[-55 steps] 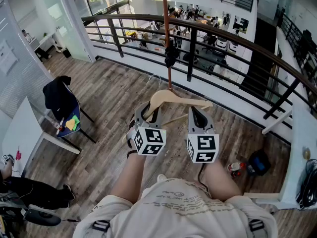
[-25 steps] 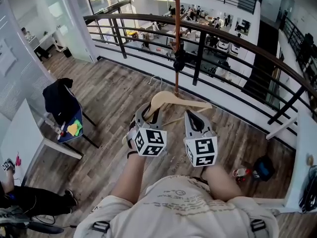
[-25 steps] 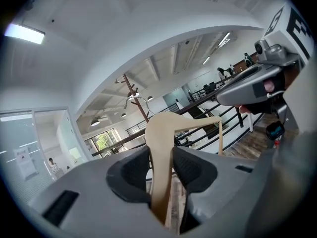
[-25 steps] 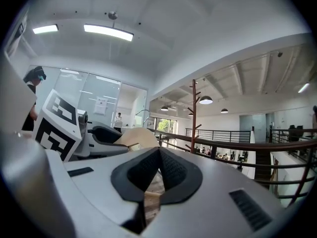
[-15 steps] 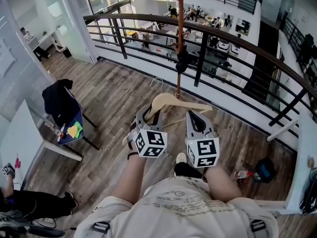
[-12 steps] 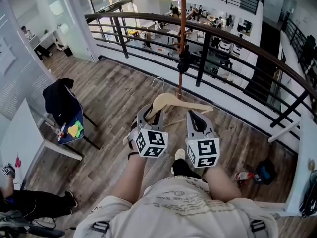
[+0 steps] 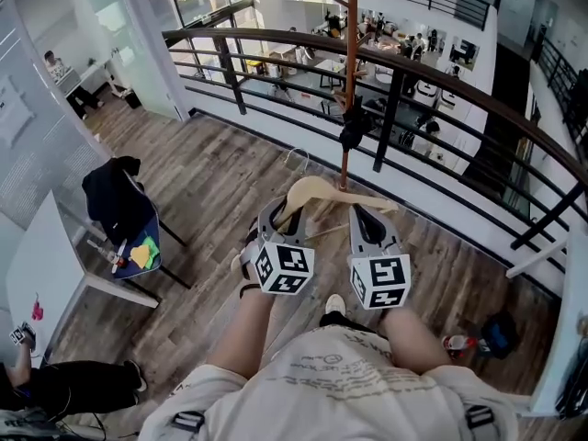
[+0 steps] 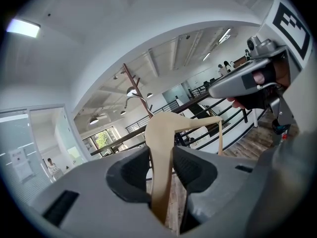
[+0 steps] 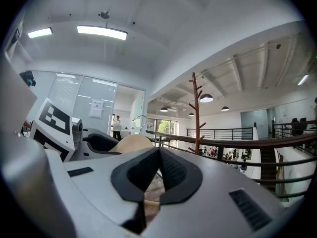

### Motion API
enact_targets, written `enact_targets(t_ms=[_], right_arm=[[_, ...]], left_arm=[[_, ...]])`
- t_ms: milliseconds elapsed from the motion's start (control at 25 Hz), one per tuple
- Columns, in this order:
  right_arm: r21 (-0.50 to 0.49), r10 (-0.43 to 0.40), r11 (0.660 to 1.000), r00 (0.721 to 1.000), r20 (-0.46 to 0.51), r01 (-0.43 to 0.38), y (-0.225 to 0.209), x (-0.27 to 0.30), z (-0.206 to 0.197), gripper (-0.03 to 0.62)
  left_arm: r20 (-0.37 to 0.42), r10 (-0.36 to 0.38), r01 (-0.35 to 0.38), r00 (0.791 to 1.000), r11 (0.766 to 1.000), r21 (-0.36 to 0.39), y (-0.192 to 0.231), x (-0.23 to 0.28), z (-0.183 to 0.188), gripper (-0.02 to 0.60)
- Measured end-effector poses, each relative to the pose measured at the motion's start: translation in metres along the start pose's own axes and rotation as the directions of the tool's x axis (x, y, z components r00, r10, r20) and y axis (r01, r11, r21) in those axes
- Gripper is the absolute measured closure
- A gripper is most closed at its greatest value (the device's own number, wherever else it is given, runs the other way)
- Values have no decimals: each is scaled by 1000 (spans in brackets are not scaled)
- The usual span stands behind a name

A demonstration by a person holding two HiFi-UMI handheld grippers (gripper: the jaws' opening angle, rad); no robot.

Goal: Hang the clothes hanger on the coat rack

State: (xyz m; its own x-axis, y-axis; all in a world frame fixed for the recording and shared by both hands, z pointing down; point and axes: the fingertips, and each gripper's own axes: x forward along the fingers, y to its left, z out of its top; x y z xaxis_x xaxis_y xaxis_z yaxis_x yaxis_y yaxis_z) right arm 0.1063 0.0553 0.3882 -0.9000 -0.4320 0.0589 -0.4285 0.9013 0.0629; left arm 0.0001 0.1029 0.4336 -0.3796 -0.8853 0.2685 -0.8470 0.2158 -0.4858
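The hanger (image 7: pixel 317 191) is held in front of the coat rack (image 7: pixel 350 62), one shoulder pinched in the left gripper's (image 7: pixel 279 211) fingers. Gripped off-centre, it could swivel, so a peg may be missed or the pole struck. The right gripper's (image 7: pixel 361 211) fingers are closed, with nothing clearly gripped. Both forearms are stretched forward, side by side.

No legible text anywhere; shirt print (image 7: pixel 333 366) unreadable

Left gripper (image 7: pixel 281 211), right gripper (image 7: pixel 362 215), jaws closed

The coat rack (image 7: pixel 350 62) now stands closer to the clothes hanger (image 7: pixel 314 191) than before.
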Motion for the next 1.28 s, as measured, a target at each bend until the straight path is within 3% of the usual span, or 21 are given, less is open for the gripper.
enact_targets(t_ms=[800, 1120, 1280], right_arm=[[42, 1, 999, 1000, -11, -1, -115, 142, 1, 592], [58, 5, 998, 1000, -2, -5, -143, 170, 2, 592], [30, -29, 999, 998, -53, 30, -151, 183, -12, 592]], left_arm=[[-4, -32, 32, 999, 997, 65, 31, 171, 42, 431], [8, -24, 23, 1000, 998, 64, 37, 210, 56, 431], [-7, -28, 28, 1000, 997, 78, 35, 226, 48, 431]])
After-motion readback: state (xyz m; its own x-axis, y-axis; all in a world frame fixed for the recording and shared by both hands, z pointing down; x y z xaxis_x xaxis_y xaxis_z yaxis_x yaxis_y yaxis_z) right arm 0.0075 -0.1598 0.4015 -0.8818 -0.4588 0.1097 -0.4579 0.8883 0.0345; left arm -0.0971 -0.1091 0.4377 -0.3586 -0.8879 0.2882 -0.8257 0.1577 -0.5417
